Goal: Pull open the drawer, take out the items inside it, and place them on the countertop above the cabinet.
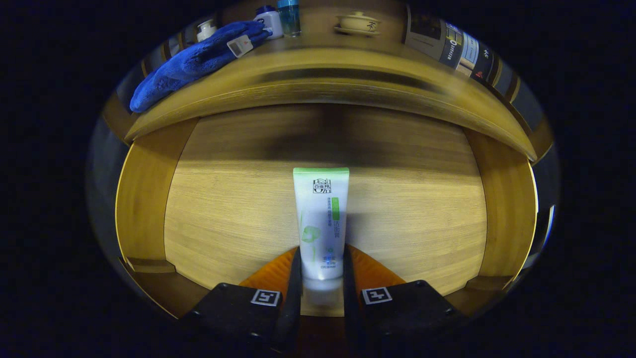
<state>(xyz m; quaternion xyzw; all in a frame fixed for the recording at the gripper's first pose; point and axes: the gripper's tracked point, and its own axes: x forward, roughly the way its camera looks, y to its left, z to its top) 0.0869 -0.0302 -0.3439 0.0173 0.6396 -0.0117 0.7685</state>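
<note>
A white tube with a green end and green print [320,219] points away from me over the wooden floor of the open drawer [412,214]. My gripper [321,278] is shut on the tube, both fingers [295,278] pressing its cap end from left and right. I cannot tell whether the tube rests on the drawer floor or is lifted off it. Beyond the drawer runs the wooden countertop [328,59] of the cabinet.
On the countertop lie a blue cloth [198,59] with a white tag, a white bottle [271,22], a blue bottle [289,17], a small white jar [205,30] and a lidded cup on a saucer [357,22]. The drawer's side walls [144,199] stand left and right.
</note>
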